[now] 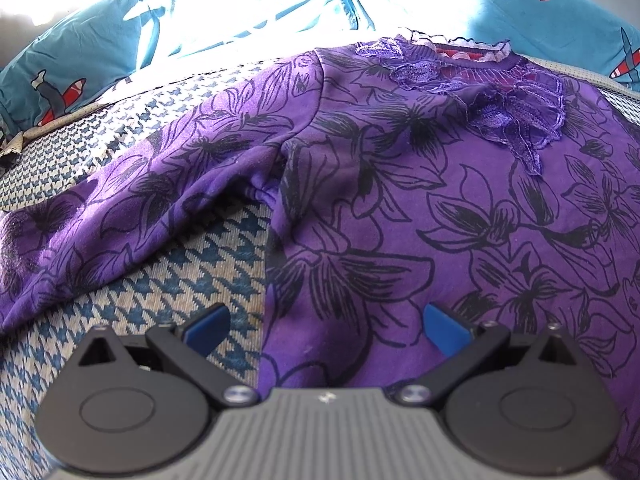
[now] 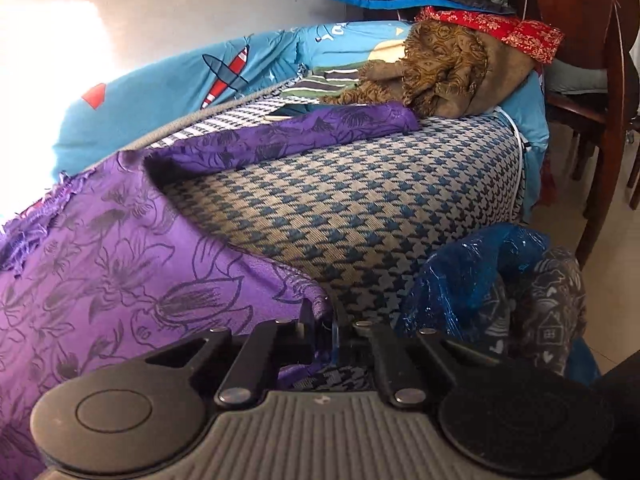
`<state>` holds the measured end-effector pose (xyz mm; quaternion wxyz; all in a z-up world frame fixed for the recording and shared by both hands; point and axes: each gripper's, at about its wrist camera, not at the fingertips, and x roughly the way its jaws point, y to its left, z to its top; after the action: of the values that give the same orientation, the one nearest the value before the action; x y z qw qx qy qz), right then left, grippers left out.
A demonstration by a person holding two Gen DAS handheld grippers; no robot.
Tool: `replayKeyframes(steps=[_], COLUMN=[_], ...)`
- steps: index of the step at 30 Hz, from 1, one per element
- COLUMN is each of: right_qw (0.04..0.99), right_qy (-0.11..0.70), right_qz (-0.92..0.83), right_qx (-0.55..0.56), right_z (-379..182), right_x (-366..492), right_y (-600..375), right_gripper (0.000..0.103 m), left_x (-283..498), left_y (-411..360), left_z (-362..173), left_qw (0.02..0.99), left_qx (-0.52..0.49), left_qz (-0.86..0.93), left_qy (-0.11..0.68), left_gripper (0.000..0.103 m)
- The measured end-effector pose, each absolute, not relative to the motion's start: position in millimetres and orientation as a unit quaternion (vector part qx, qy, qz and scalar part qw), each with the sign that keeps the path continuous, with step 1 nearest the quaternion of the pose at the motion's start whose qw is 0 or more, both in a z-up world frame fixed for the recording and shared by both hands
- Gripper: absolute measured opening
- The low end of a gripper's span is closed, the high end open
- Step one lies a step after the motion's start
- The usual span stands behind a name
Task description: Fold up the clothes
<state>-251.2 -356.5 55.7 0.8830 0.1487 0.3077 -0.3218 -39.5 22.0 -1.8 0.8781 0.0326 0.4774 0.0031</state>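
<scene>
You are barely started: the purple floral top (image 1: pixel 400 200) lies spread flat on the houndstooth cover (image 1: pixel 176 280), both sleeves out, with no fold made yet. Your right gripper (image 2: pixel 326 328) is pinched tight on the top's side edge, apparently near the hem. Your left gripper (image 1: pixel 324 320) hovers with jaws wide, holding nothing, over the other side edge. I count one garment to fold, two sleeves, two grippers.

Readable text: none on the fabrics or tools.
Teal cartoon-print bedding (image 2: pixel 320 38): white lettering, too blurred to read.
</scene>
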Motion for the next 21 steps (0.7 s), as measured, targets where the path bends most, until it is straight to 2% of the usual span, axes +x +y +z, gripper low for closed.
replayKeyframes(steps=[6, 7, 9, 11, 13, 21], right_qw=[0.867, 0.867, 0.869, 0.872, 0.881, 0.904], right_qy=[0.329, 0.319, 0.29, 0.267, 0.254, 0.268], right_qz=[-0.347, -0.352, -0.369, -0.381, -0.364, -0.289], right_qx=[0.142, 0.15, 0.155, 0.152, 0.164, 0.167], right_z=[46.3, 49.4, 59.6, 67.6, 71.9, 71.9], right_x=[-245.8, -249.5, -256.8, -262.2, -264.0, -247.0], right_y=[-363.6, -364.6, -363.5, -362.0, -362.4, -342.6], right_gripper=[0.006, 0.012, 0.018, 0.03, 0.034, 0.038], left_x=[-54.7, -57.7, -63.9, -71.0, -77.7, -92.2], left_y=[19.5, 18.0, 14.8, 11.4, 8.6, 13.6], left_z=[0.0, 0.1, -0.2, 0.2, 0.3, -3.0], left_qw=[0.878, 0.878, 0.878, 0.88, 0.881, 0.883], left_qx=[0.04, 0.042, 0.046, 0.051, 0.055, 0.025], left_qz=[0.002, 0.001, 0.002, 0.002, 0.001, 0.002], left_qy=[0.477, 0.477, 0.476, 0.473, 0.47, 0.468], left_gripper=[0.103, 0.103, 0.103, 0.103, 0.103, 0.103])
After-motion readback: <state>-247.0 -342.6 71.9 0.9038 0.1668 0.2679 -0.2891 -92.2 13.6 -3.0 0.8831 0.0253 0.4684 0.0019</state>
